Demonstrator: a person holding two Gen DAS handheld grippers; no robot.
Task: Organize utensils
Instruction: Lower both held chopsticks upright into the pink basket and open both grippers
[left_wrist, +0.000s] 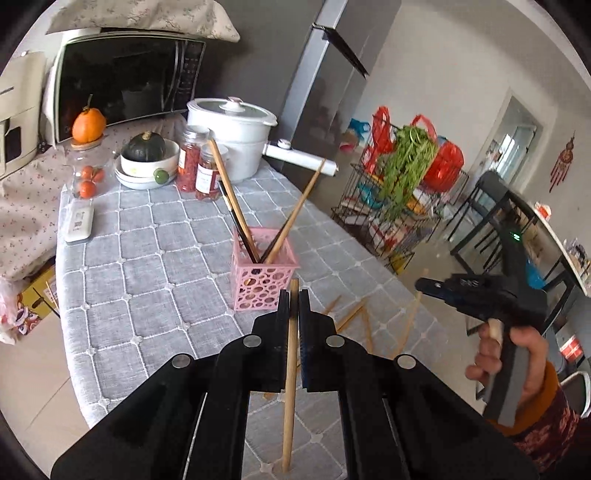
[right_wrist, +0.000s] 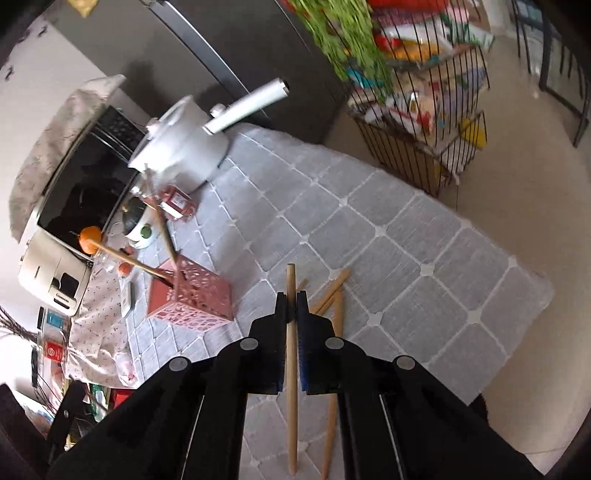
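**Both grippers clamped on a chopstick each**

Now each gripper holds one wooden chopstick above the grey quilted tablecloth (left_wrist: 155, 280). The left gripper (left_wrist: 294, 301) has its jaws pinched narrow on a pale chopstick (left_wrist: 290, 387) that runs lengthwise between the pads, its tip poking out just past them. Just beyond stands the pink perforated holder (left_wrist: 263, 280), already carrying several chopsticks that lean apart to left and right.

The right gripper (right_wrist: 291, 304) is likewise closed tight on its own chopstick (right_wrist: 291, 387). A few loose chopsticks (right_wrist: 332, 295) lie on the cloth just right of its fingers, and the pink holder sits near, to the left. From the left wrist camera, the right gripper appears at the right edge, held by a hand (left_wrist: 517, 354) in a patterned sleeve.

Far across the table stand a white pot (left_wrist: 236, 136) and two red-filled jars (left_wrist: 199, 166).
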